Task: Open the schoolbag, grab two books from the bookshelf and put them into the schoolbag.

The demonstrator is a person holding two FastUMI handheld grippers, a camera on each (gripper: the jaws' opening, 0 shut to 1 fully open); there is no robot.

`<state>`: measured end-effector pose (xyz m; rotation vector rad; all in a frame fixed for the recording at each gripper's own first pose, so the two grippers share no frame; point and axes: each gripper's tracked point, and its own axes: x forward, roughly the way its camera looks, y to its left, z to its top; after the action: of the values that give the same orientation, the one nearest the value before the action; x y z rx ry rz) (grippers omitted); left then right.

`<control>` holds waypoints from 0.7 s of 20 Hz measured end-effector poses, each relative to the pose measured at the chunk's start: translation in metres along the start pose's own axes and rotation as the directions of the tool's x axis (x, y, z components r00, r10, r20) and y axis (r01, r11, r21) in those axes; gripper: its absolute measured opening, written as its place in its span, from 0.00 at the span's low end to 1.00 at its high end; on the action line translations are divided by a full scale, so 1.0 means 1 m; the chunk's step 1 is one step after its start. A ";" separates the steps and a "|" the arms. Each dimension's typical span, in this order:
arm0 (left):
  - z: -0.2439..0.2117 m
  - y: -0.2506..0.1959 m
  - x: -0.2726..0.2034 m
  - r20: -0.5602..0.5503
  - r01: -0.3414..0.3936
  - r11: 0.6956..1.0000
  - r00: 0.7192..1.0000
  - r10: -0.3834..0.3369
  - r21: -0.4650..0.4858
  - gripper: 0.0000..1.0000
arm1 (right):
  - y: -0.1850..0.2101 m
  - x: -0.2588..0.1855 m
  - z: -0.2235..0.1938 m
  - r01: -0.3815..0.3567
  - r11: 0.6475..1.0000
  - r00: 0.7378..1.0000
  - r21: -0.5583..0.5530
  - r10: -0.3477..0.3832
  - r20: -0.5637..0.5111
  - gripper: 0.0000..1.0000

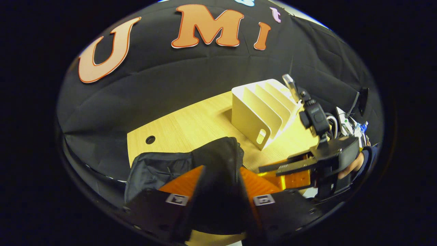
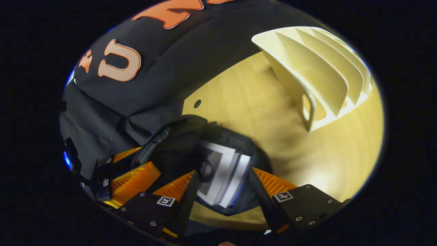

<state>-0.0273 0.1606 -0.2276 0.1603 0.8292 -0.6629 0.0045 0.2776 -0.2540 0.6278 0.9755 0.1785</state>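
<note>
Black fabric of the schoolbag (image 1: pixel 218 160) stands between the fingers of the left gripper (image 1: pixel 220 184), which looks clenched on the raised edge of the bag's mouth beside the zipper. In the right gripper view the bag lies on the wooden table (image 2: pixel 239 102), and inside its opening I see the books (image 2: pixel 222 174), white edges and a grey cover, between the spread fingers of the right gripper (image 2: pixel 222 184). I cannot tell whether those fingers press on the books or are already released. The white bookshelf (image 1: pixel 263 109) stands near the bag with all its visible slots empty, so I judge the last step is in hand: the left side should keep the mouth lifted and wide while the books slide fully down. How deep the books sit is hidden by the bag's wall, and the bag's lower part is cut off.
</note>
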 end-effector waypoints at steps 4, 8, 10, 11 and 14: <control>0.007 -0.038 0.010 -0.001 -0.050 0.995 0.999 0.050 -0.089 0.85 | -0.054 -0.042 0.038 0.072 0.987 0.996 -0.141 -0.063 0.061 0.97; 0.034 -0.069 0.017 0.046 -0.111 0.984 0.992 0.118 -0.139 1.00 | -0.093 -0.082 0.078 0.113 0.967 0.987 -0.230 -0.083 0.137 0.97; 0.051 -0.084 0.017 0.079 -0.144 0.977 0.984 0.158 -0.157 1.00 | -0.109 -0.101 0.097 0.134 0.958 0.980 -0.255 -0.089 0.179 0.97; 0.062 -0.091 0.016 0.102 -0.155 0.974 0.980 0.173 -0.166 1.00 | -0.117 -0.115 0.105 0.149 0.952 0.974 -0.268 -0.095 0.205 0.98; 0.091 -0.111 0.005 0.174 -0.199 0.963 0.957 0.231 -0.182 1.00 | -0.129 -0.149 0.136 0.179 0.939 0.955 -0.292 -0.094 0.281 0.98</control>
<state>-0.0340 0.0362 -0.1569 0.0361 0.6634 -0.3955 0.0149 0.0548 -0.1663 0.2774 0.7093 0.1186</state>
